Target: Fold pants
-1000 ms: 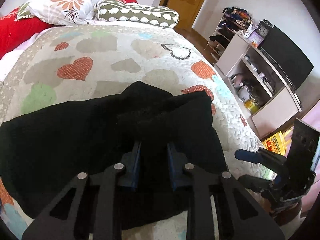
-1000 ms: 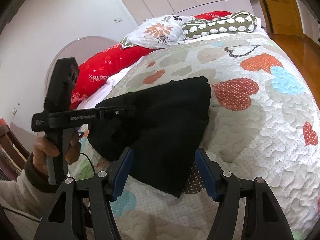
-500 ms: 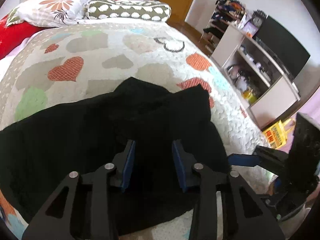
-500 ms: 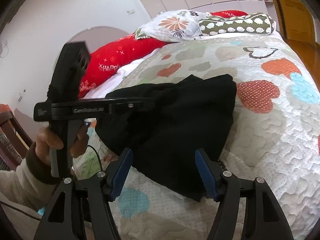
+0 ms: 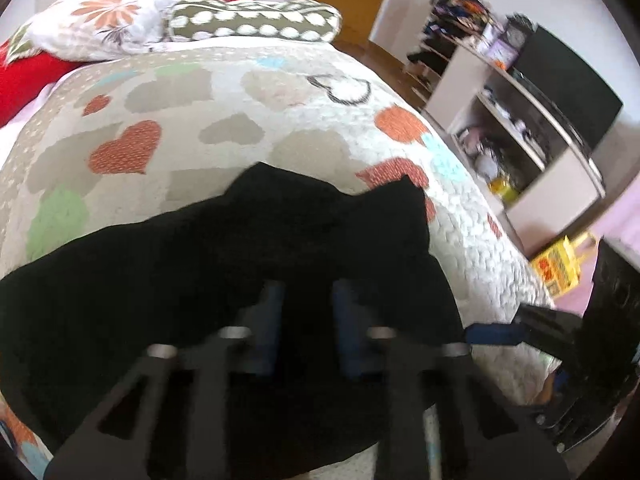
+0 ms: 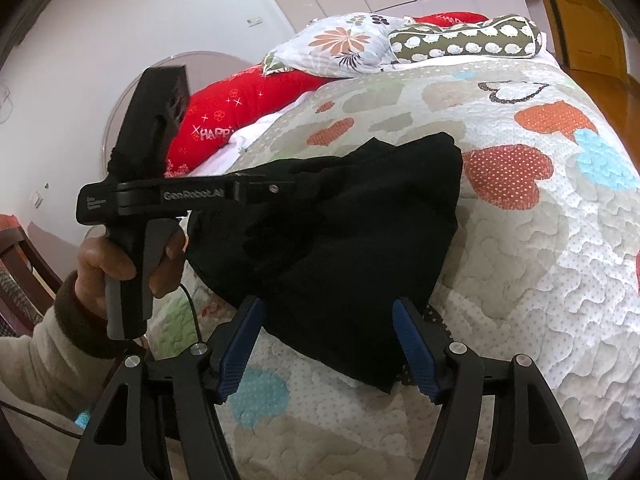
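Black pants [image 5: 248, 264] lie bunched on a quilted bedspread with heart shapes [image 5: 168, 120]; they also show in the right wrist view [image 6: 360, 224]. My left gripper [image 5: 306, 300] hovers over the pants, its jaws a little apart with nothing visibly clamped; the view is blurred. It appears from the side in the right wrist view [image 6: 312, 184], over the pants' left part. My right gripper [image 6: 328, 320] is wide open just short of the pants' near edge, and shows at the right in the left wrist view [image 5: 492, 334].
Pillows [image 6: 464, 40] and a red cushion [image 6: 248, 108] lie at the head of the bed. A shelf unit with a dark screen [image 5: 560, 92] stands right of the bed. A wooden door [image 6: 580, 16] is behind. A yellow box [image 5: 560, 268] sits on the floor.
The left gripper's jaws have opened slightly and it has shifted over the pants, now blurred by motion. The right gripper has stayed open and drawn slightly closer to the pants' near edge.
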`<state>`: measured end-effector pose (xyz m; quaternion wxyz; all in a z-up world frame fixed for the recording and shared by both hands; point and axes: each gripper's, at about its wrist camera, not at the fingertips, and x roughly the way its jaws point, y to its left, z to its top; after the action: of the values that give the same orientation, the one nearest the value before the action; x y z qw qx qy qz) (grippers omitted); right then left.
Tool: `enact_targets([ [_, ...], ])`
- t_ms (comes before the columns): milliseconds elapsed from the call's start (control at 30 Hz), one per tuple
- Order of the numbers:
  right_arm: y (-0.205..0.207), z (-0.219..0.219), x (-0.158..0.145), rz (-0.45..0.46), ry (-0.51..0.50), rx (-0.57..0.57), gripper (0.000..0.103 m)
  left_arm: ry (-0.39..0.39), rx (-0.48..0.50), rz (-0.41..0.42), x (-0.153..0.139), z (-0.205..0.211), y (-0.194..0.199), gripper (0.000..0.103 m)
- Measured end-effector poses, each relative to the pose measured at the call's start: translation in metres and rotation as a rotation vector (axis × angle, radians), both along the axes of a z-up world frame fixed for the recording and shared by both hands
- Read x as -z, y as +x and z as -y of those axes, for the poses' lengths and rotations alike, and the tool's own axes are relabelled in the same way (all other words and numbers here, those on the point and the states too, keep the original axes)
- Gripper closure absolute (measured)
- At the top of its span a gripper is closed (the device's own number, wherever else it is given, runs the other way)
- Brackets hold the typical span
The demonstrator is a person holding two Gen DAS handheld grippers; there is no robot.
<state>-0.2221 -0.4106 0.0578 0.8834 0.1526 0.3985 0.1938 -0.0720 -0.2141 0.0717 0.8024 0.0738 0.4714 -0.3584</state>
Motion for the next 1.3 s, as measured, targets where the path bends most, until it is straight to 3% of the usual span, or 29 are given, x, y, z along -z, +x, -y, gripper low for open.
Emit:
enact_targets([
  [267,0.002,-0.005,-0.006,0.01,-0.005,-0.012,0.034,-0.075,-0.009,0.043,-0.028,-0.02,-0.006,0.099],
  [433,0.014,-0.017,-0.017,0.048,-0.015,-0.044,0.034,-0.091,-0.065,0.07,-0.042,-0.035,0.015,0.099],
  [500,0.023,-0.024,-0.023,0.071,-0.017,-0.061,0.034,-0.07,-0.087,0.059,-0.035,-0.037,0.024,0.099],
  [600,0.038,-0.034,-0.023,0.098,-0.003,-0.081,0.033,-0.03,-0.124,-0.02,-0.006,-0.038,0.037,0.099],
  [733,0.066,-0.042,0.01,-0.016,-0.022,-0.07,0.033,-0.026,-0.115,-0.08,0.01,-0.039,0.035,0.098],
  [800,0.069,-0.039,0.023,-0.05,-0.023,-0.066,0.033,-0.047,-0.122,-0.087,0.006,-0.043,0.032,0.093],
  [833,0.066,-0.037,0.021,-0.038,-0.012,-0.065,0.033,-0.057,-0.129,-0.09,0.001,-0.049,0.031,0.085],
  [933,0.054,-0.027,0.007,0.007,-0.008,-0.056,0.033,-0.102,-0.164,-0.092,-0.007,-0.063,0.026,0.026],
  [967,0.05,-0.022,0.002,0.021,-0.015,-0.049,0.031,-0.146,-0.177,-0.093,-0.009,-0.069,0.023,0.022],
  [1100,0.038,0.004,-0.005,0.042,0.0,0.015,0.026,-0.175,-0.178,-0.165,0.0,-0.069,0.021,0.022],
  [1233,0.037,0.029,-0.001,0.022,0.018,0.095,0.026,-0.056,-0.161,-0.228,0.028,-0.044,0.017,0.022],
  [1267,0.034,0.035,0.0,0.021,0.027,0.11,0.026,-0.032,-0.166,-0.201,0.03,-0.038,0.013,0.028],
  [1300,0.031,0.041,-0.001,0.023,0.039,0.123,0.026,-0.014,-0.17,-0.163,0.029,-0.033,0.008,0.04],
])
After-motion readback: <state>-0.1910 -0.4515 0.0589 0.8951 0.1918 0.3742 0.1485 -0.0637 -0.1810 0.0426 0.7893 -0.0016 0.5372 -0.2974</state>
